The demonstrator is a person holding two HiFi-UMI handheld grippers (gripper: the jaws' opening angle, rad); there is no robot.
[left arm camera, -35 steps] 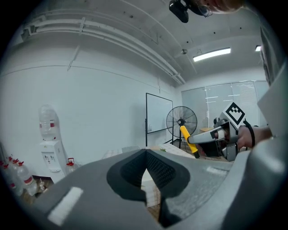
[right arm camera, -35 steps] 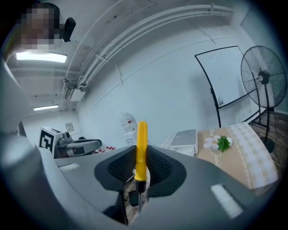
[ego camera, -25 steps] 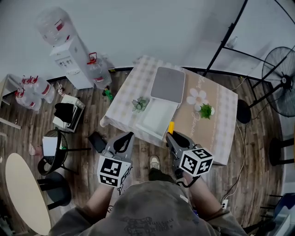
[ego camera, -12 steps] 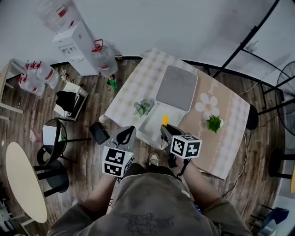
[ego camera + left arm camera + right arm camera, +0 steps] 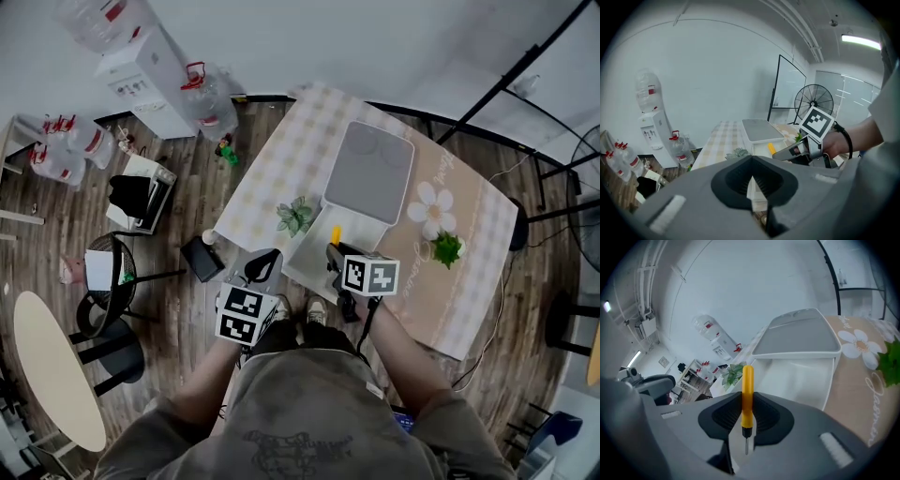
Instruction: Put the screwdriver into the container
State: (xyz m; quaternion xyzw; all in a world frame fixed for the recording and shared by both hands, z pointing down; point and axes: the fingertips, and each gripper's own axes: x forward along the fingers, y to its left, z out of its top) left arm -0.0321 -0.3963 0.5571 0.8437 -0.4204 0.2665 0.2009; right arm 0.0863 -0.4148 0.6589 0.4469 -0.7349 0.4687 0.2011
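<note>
Right gripper view: slim yellow-handled screwdriver (image 5: pixel 747 392)

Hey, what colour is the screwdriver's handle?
The screwdriver handle is yellow-orange; it shows best in the right gripper view.

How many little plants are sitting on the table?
2. A pale plant sits on the table just left of the open white container. A greener plant sits toward the table's right side. None looks hidden.

Your screwdriver (image 5: pixel 747 394): glossy yellow plastic handle, bare metal shaft. Beyond it, container (image 5: pixel 797 380) smooth white plastic, lid (image 5: pixel 797 341) matt grey; tabletop (image 5: pixel 270 178) cloth-covered.
</note>
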